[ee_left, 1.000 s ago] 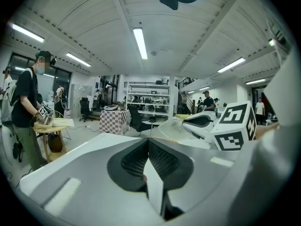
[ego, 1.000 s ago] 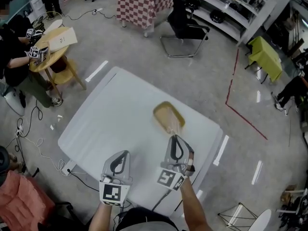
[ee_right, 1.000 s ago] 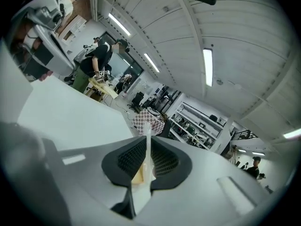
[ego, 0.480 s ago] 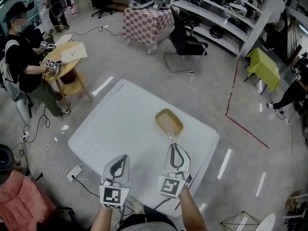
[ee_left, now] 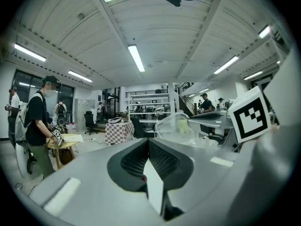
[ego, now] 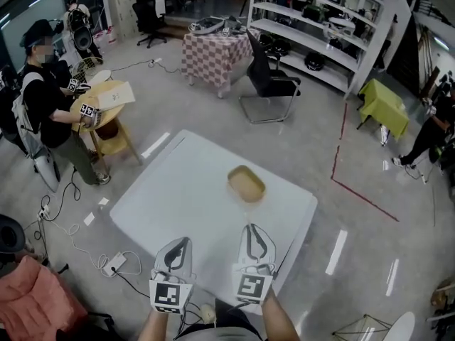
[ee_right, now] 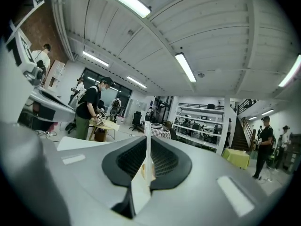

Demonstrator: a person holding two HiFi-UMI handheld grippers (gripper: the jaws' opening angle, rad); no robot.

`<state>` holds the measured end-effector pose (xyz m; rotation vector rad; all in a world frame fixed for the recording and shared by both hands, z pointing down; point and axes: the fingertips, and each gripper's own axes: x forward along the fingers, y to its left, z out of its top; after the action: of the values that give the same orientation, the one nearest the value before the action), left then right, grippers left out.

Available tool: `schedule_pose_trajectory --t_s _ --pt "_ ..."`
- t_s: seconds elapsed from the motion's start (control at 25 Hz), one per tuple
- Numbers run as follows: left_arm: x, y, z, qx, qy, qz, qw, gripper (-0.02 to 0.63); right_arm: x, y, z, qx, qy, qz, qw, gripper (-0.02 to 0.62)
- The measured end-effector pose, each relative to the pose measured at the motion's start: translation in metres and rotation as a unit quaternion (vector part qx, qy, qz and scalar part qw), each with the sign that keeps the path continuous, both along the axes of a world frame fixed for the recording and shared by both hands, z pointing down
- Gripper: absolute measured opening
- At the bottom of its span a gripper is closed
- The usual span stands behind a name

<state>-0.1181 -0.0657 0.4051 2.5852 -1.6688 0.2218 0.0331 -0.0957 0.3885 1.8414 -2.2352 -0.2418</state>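
Note:
A white square table carries a shallow tan dish near its far right side. Both grippers hang raised over the table's near edge, well short of the dish. My left gripper is shut, and nothing shows between its pads. My right gripper is shut on a thin clear plastic bag. In the left gripper view the bag bulges up beside the right gripper, with something yellowish inside it.
A person stands at a round wooden table to the left. Farther off are a checkered table, a black chair, shelves and a green-covered table. Cables lie on the floor.
Both grippers have drawn back from the dish toward the table's near edge and risen. The right gripper still pinches the bag. The gripper views now look more level across the room.

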Motion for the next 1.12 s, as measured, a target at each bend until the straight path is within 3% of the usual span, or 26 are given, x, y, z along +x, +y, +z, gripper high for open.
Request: schedule_pose_trajectory --t_s 0.44,1.12 --pt "0.005 0.073 -0.013 0.01 -0.007 0.008 0.9999 0.011 -0.007 0.08 0.002 -0.029 -0.061 -0.016 0.998 0.031" --pt "0.005 0.167 -0.014 0.005 -0.016 0.014 0.9998 0.011 0.004 0.186 0.024 -0.069 -0.066 -0.025 0.995 0.031"
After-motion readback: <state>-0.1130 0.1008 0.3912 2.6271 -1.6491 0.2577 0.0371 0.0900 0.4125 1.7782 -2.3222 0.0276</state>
